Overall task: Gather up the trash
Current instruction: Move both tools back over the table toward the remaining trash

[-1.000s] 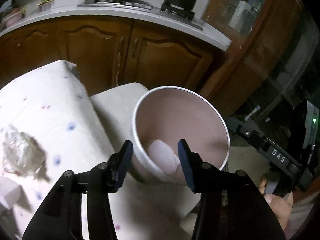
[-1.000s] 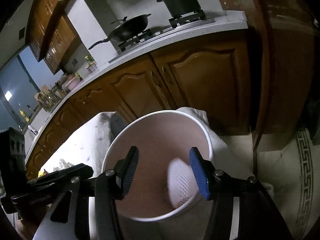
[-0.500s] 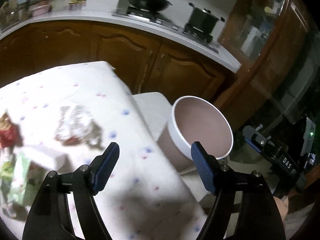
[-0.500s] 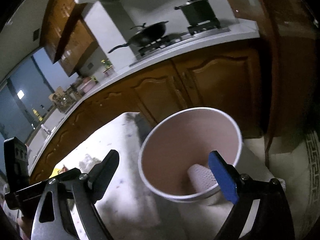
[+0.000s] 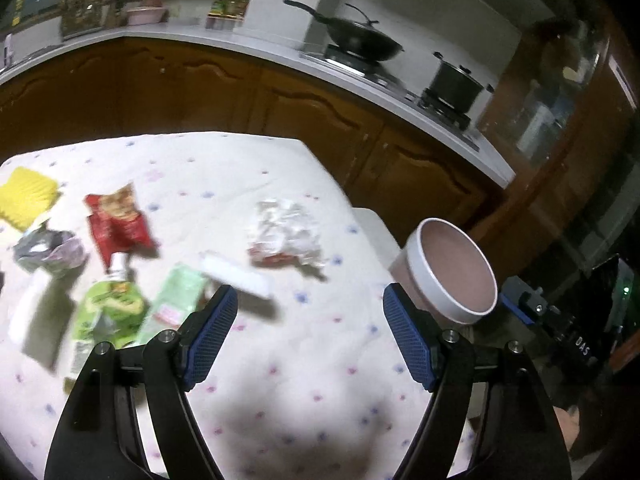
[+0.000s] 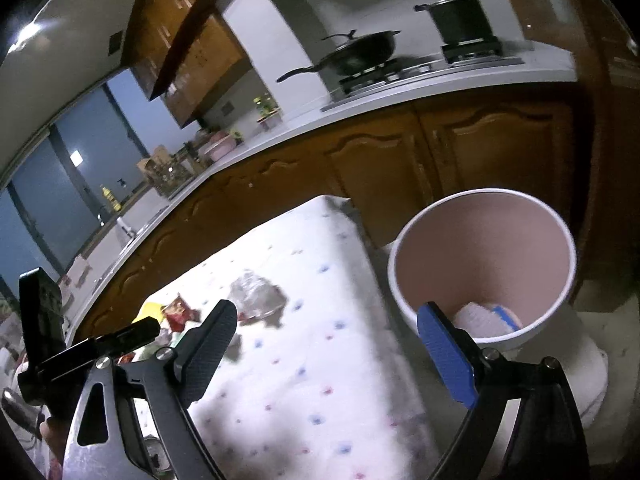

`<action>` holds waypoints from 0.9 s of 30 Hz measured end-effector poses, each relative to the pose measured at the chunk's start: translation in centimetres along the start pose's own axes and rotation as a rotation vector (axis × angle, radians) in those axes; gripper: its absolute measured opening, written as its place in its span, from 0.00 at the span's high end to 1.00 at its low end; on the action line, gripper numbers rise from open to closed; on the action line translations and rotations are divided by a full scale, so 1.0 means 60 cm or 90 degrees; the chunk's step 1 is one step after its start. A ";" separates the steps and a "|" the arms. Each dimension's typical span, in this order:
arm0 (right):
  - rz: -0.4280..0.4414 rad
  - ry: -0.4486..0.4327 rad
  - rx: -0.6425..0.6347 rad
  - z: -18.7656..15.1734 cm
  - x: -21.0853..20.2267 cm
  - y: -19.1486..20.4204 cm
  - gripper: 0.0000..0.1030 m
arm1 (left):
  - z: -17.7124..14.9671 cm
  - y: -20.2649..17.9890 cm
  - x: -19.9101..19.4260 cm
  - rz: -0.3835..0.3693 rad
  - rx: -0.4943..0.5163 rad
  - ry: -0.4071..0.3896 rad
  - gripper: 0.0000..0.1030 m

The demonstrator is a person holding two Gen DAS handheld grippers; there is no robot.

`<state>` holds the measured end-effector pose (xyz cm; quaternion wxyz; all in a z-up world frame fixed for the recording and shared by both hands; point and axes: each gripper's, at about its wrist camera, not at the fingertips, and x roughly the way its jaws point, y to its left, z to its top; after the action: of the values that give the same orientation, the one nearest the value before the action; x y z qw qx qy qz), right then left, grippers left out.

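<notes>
Left gripper (image 5: 308, 334) above the near part of the dotted tablecloth (image 5: 280, 380), jaws spread wide with nothing between the blue pads. Right gripper (image 6: 326, 354) likewise wide apart and empty, hovering over the table edge closest to the bin (image 6: 482, 268). The bin, a white-rimmed round container with a pinkish interior, stands off the table's right side on a pale surface (image 6: 592, 364), just beside the cloth's edge; inside it, at the bottom, lies a white crumpled piece (image 6: 478, 320) with a blue-edged item against it. Trash on the tablecloth, ordered by distance from the bin: nearest, a crumpled clear-and-white wrapper (image 5: 286, 230) with a red scrap at its base; next, a flat white block (image 5: 236, 274); then a pale green packet (image 5: 174, 300) and a green spouted pouch (image 5: 108, 312); farther off, a red snack bag (image 5: 118, 224) and a grey crumpled wrapper (image 5: 50, 250); farthest, a yellow ridged piece (image 5: 26, 198) at the cloth's far-left edge. Behind the table, brown cabinets carry a white counter with a wok (image 5: 360, 42) and a dark pot (image 5: 456, 82) on the burners.
</notes>
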<state>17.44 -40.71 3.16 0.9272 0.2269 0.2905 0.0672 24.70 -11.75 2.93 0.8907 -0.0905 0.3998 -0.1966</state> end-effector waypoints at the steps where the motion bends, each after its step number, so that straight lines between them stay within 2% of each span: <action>1: 0.005 0.003 -0.005 -0.003 0.004 0.009 0.10 | -0.003 0.009 -0.006 0.003 -0.005 -0.002 0.25; 13: 0.044 0.037 -0.052 -0.028 0.046 0.091 0.10 | -0.010 0.127 -0.074 0.054 -0.060 -0.038 0.25; 27: 0.064 0.068 -0.098 -0.025 0.116 0.160 0.10 | 0.020 0.265 -0.112 0.152 -0.117 -0.068 0.25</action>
<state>22.39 -29.82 2.97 0.9206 0.1653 0.3214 0.1482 25.96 5.48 3.20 0.9158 -0.1342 0.3758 -0.0468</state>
